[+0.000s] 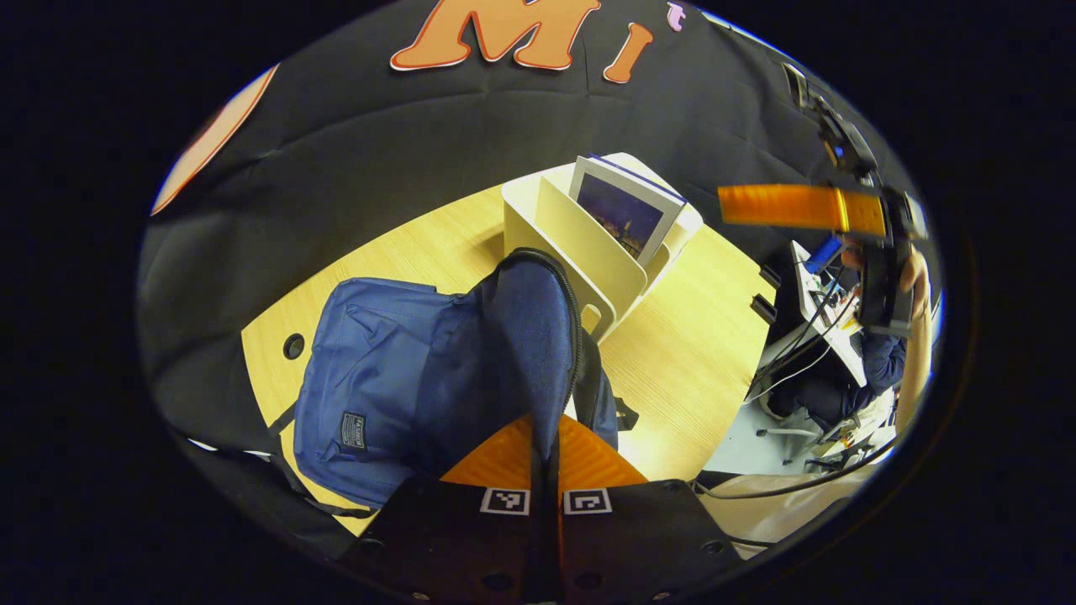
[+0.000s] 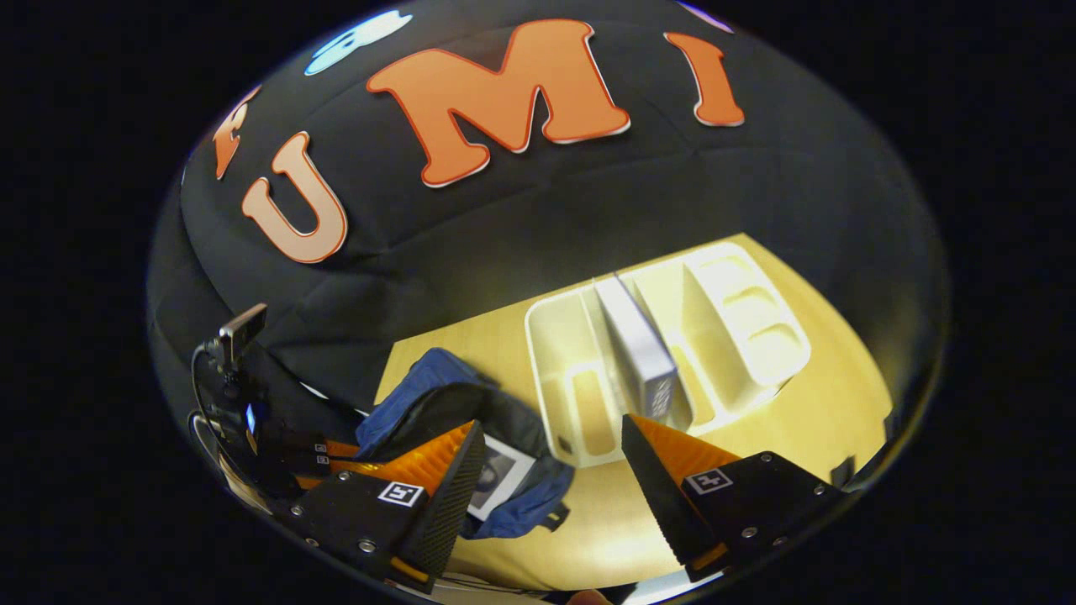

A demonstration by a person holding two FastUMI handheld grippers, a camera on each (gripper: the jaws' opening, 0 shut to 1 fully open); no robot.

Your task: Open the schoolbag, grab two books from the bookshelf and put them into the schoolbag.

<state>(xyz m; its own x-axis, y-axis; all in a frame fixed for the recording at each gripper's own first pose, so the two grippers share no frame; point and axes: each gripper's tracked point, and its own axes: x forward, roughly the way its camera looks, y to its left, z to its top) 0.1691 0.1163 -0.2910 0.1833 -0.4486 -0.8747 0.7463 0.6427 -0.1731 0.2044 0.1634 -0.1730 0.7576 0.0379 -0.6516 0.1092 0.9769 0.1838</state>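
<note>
Nearest the lens in the left gripper view, the left gripper [image 1: 546, 470] has its fingers pinched together on the raised flap of the blue schoolbag [image 1: 395, 386], holding the bag's mouth up. The bag lies on the wooden table [image 1: 689, 361], just beside the cream bookshelf [image 1: 580, 252], where one book [image 1: 622, 214] leans — its cover a dark night scene. A small patch on the bag front is too small to read. In the right gripper view, the right gripper [image 2: 546, 479] is spread wide, holding nothing, above the open bag, where a book [image 2: 500, 475] lies inside.
</note>
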